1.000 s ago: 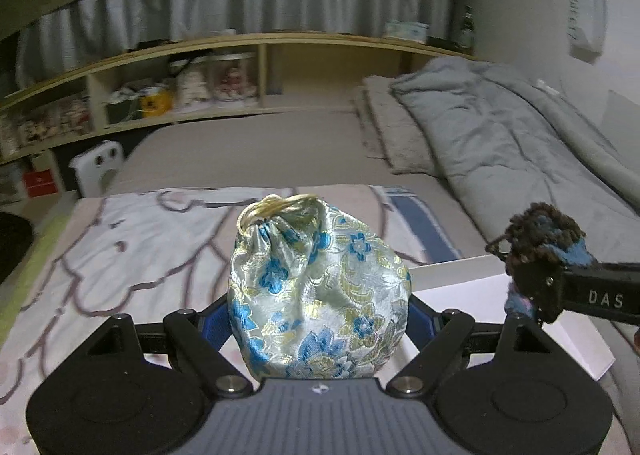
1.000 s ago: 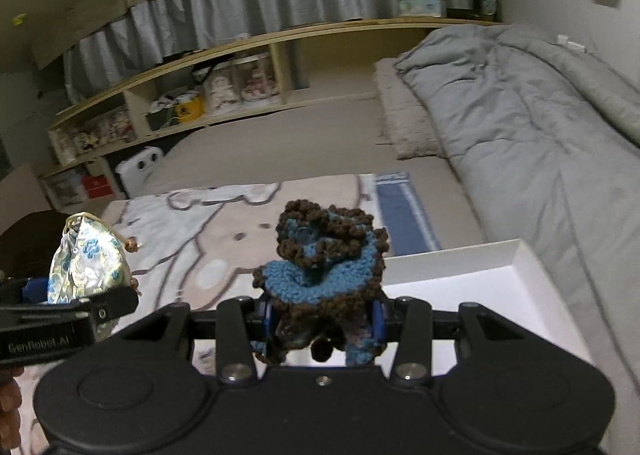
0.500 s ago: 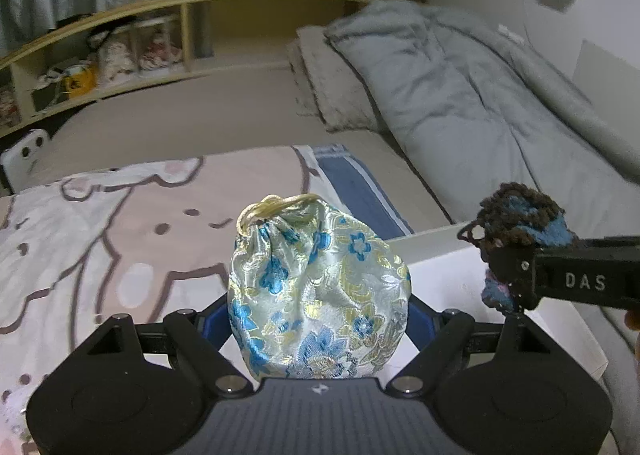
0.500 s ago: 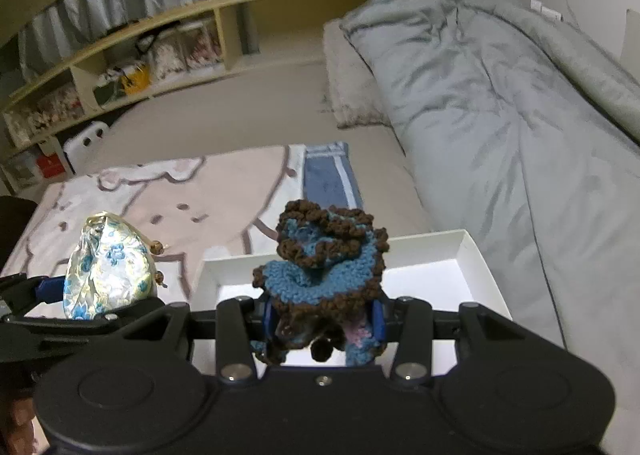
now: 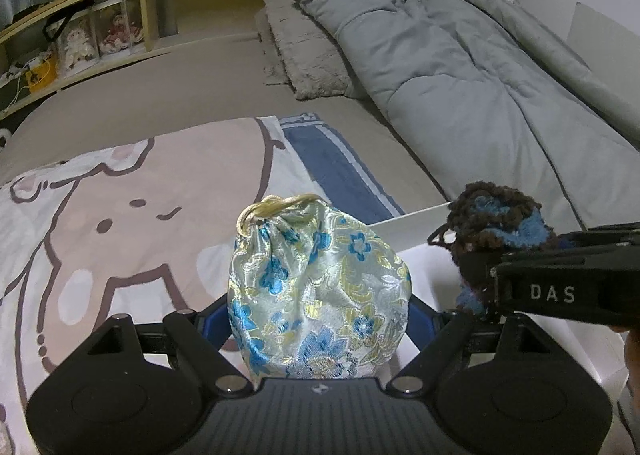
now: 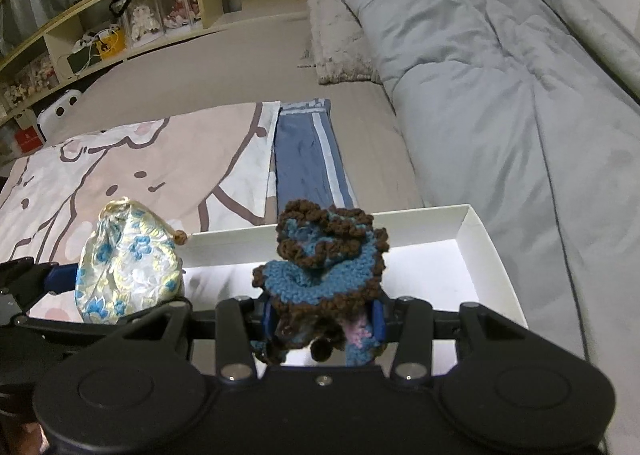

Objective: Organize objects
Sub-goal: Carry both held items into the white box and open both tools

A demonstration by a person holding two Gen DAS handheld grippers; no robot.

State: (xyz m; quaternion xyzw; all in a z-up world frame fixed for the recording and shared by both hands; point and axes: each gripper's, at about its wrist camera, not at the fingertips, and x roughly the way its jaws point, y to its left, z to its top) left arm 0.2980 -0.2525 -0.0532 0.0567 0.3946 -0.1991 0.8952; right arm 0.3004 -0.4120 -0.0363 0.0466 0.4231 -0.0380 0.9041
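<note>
Two hand-held grippers hang over a white box lying on a bed. The left gripper has its jaws set wide around a silky pouch patterned with blue and gold flowers; the blue pads press the pouch's sides, its drawstring neck points up, and it is clear of the bedding. Those jaws have just been opening a little, with the pouch between them. Seen from the right wrist, the pouch hangs just beside the box's near-left corner, over its edge.

The right gripper grips a crocheted piece of blue and brown yarn in narrow jaws; the yarn bulges above the pads and sits over the box's open floor. These jaws too have just been opening slightly, with the yarn between them. From the left wrist, the same gripper comes in from the right with the crocheted piece at its tip, over the box.

Beyond the box lie a cartoon-print blanket and a blue cloth. A grey duvet runs along the box's right side, and a wooden shelf stands far behind it.
</note>
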